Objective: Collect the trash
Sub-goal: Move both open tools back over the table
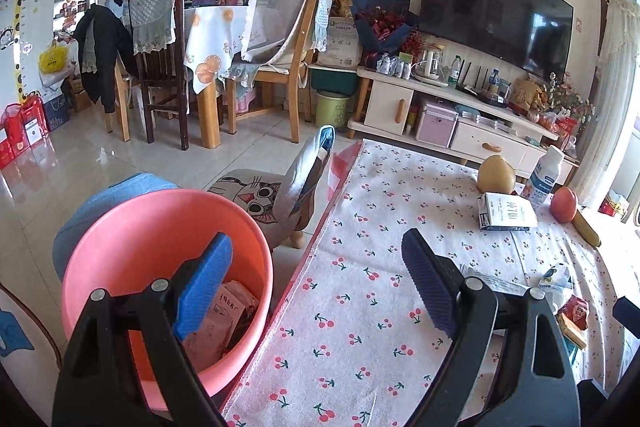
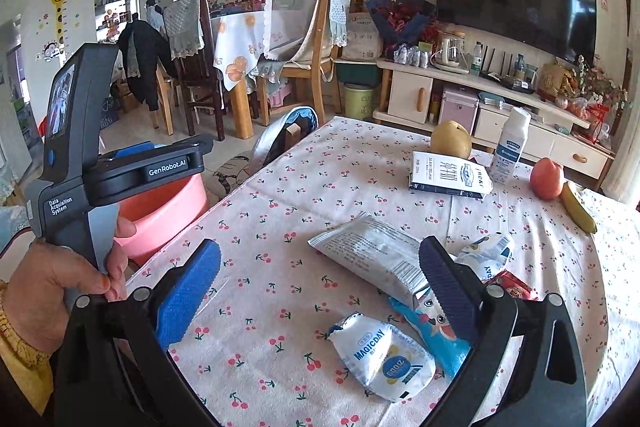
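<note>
The right claw [image 2: 320,295] stands wide and holds nothing; its blue pads frame the loose wrappers on the worktop [image 2: 280,211]. Nearest it lies the white MAGICDAY pouch [image 2: 380,359], with a blue cartoon wrapper [image 2: 436,327] just beside the pouch and a grey foil packet [image 2: 376,255] behind the pouch. These pieces appear to be the trash awaiting collection.

The pink bin [image 1: 160,227] stands on the floor, off the worktop edge, well to the left of the pouch. It already contains packets, so it is judged to be the collection point.

The left claw [image 1: 316,287] is also wide and empty, and hangs over the bin rim and worktop edge. A hand [image 2: 60,275] grips the left device upright, left of the pouch. Both claws angle downward toward the worktop.
</note>
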`<state>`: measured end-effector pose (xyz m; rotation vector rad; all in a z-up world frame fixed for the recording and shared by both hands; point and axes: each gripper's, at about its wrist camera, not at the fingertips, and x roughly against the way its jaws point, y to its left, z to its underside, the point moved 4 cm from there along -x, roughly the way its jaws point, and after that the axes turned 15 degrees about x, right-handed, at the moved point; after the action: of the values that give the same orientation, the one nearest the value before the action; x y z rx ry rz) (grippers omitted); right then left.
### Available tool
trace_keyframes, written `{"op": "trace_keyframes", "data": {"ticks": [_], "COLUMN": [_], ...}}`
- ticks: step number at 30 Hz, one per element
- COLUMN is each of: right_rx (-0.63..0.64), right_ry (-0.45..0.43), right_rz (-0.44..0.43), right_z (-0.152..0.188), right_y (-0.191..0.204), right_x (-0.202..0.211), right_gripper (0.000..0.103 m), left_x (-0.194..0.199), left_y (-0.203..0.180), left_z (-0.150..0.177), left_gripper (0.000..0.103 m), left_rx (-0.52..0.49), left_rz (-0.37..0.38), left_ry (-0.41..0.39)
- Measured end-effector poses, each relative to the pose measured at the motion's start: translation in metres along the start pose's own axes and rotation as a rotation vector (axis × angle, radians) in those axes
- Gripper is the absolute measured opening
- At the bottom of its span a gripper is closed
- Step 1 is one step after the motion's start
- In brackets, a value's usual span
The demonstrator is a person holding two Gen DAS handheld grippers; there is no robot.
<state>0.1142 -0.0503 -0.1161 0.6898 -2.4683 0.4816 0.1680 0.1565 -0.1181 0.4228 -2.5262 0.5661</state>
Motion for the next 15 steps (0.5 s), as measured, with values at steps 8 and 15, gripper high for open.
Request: {"op": "trace_keyframes", "data": {"ticks": [8, 15], "right_rx": [-0.080, -0.144], "right_ry": [-0.014, -0.007], "right_rz": [-0.006, 0.018], "right_z": [0.017, 0.034], "right_y": [-0.033, -0.066], "right_x": [0.015, 0.025], "right_gripper": [0.098, 0.098], "left_x": [-0.002, 0.001], "left_y": [-0.002, -0.024], "left_z": [0.007, 0.017], "left_gripper": [0.087, 0.087], "left_rx": [0.042, 0.010], "left_rz": [-0.004, 0.048], "left_ry": [0.021, 0.018]}}
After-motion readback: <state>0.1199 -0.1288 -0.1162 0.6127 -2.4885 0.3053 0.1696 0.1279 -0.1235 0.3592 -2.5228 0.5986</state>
